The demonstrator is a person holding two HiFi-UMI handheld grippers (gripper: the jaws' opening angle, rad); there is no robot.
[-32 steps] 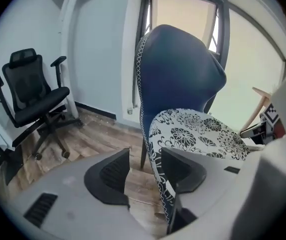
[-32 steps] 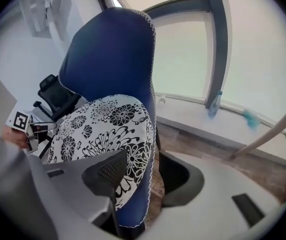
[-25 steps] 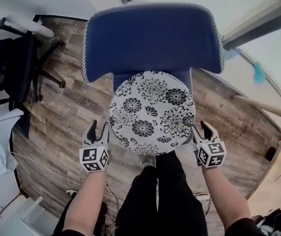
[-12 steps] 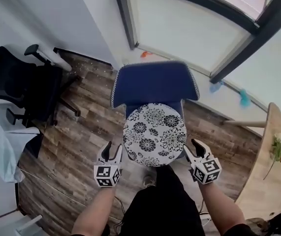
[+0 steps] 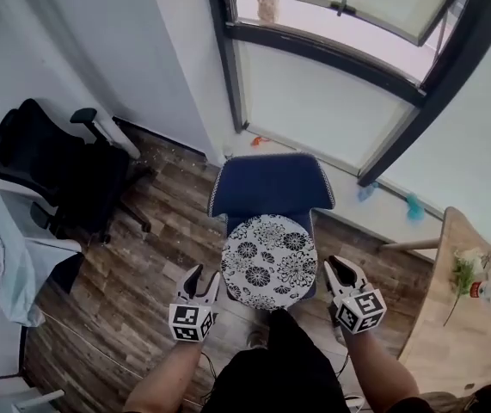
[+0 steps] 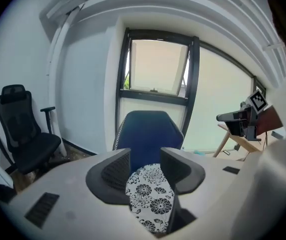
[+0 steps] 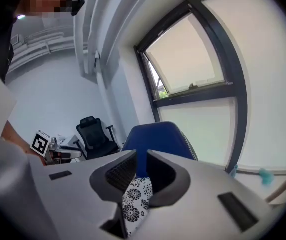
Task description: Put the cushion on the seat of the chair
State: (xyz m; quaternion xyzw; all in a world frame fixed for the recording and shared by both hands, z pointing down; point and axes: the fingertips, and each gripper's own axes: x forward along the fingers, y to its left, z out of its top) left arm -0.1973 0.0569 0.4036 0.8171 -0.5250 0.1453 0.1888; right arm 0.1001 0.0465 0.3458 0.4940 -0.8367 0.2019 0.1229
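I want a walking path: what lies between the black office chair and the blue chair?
Only bare wooden floor lies between the black office chair and the blue chair, per the head view.

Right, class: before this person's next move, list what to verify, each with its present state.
1. The cushion lies on the seat of the blue chair: ok.
2. The cushion is flat, patterned side up: ok.
3. The left gripper is empty: ok, jaws closing on nothing.
4. The right gripper is empty: ok, jaws closing on nothing.
5. Both grippers are apart from the cushion: ok.
6. The cushion is centred on the seat: cannot tell.
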